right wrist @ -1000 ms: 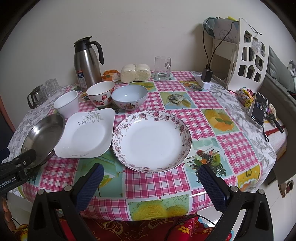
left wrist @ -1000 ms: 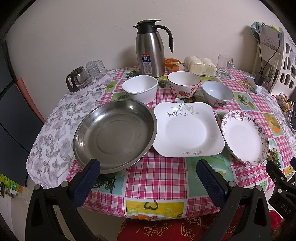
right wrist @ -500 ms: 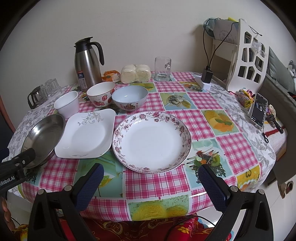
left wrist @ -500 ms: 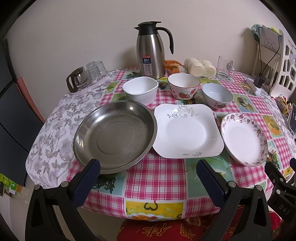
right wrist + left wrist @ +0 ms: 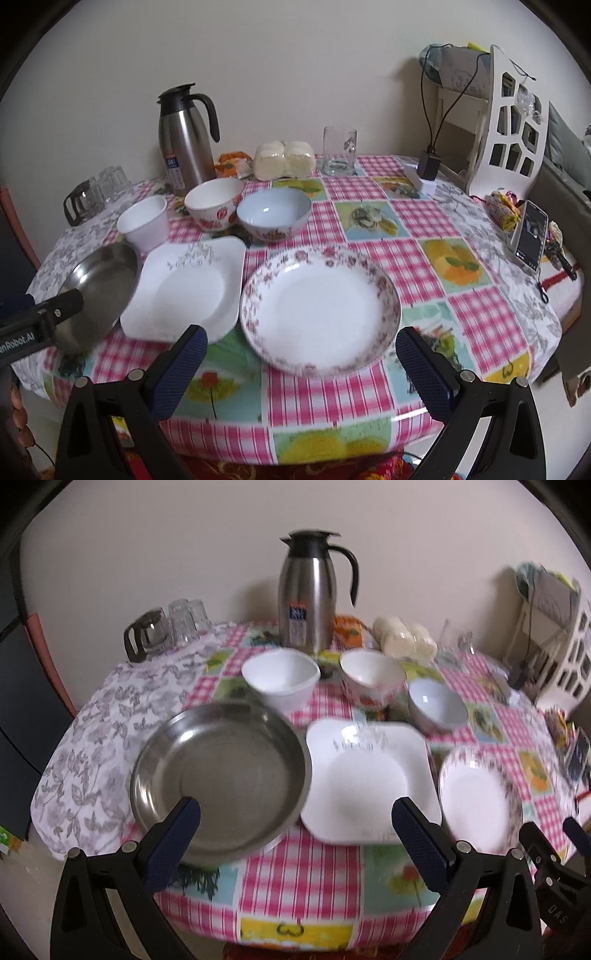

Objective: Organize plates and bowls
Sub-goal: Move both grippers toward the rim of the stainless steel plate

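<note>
Steel round pan (image 5: 221,779) sits left on your bench (image 5: 369,229), white square plate (image 5: 188,291) beside it, floral round plate (image 5: 321,310) right; both your tools, left (image 5: 295,830) and right (image 5: 295,354), gape wide, empty.

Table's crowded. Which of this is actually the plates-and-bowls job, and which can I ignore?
For the job: steel plate; square white plate; floral round plate; plain white bowl; strawberry bowl; pale blue bowl.

Ignore: thermos jug; glass mug; wrapped buns; glass pot and cups; phone; charger.
</note>
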`<state>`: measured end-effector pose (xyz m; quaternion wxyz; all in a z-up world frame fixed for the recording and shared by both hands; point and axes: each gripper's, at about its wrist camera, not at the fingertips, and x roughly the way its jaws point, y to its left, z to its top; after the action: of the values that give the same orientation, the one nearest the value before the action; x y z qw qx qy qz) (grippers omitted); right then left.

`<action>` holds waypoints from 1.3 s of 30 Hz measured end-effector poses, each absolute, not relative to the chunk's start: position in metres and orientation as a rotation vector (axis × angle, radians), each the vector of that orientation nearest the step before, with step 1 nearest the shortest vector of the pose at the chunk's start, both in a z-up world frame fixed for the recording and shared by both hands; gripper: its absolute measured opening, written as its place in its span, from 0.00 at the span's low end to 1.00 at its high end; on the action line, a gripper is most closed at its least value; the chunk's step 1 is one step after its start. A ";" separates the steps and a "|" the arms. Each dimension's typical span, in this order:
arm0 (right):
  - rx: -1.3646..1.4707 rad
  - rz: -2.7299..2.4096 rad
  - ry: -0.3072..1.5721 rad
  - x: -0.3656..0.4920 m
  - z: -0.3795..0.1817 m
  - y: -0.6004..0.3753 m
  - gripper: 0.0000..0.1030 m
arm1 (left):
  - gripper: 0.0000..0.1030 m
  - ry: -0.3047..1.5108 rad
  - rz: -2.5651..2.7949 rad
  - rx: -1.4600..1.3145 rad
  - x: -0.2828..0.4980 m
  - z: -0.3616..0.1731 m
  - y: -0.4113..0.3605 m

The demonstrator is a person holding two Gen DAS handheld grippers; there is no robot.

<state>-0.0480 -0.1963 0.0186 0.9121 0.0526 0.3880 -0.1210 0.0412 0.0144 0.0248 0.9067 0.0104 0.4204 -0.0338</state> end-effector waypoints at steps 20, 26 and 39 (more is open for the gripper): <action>0.191 -0.285 0.819 0.041 0.012 -0.215 1.00 | 1.00 0.795 0.001 -0.082 0.118 0.023 0.008; 0.214 -0.300 0.823 0.063 0.003 -0.224 1.00 | 1.00 0.811 0.021 -0.069 0.137 0.008 -0.006; 0.203 -0.282 0.878 0.089 -0.020 -0.220 1.00 | 1.00 0.910 0.059 -0.100 0.158 -0.018 0.012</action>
<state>0.0890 -0.2204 -0.0204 0.8905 0.0977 0.4230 -0.1359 0.1577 0.0118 -0.0183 0.8967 -0.0484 0.4391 0.0284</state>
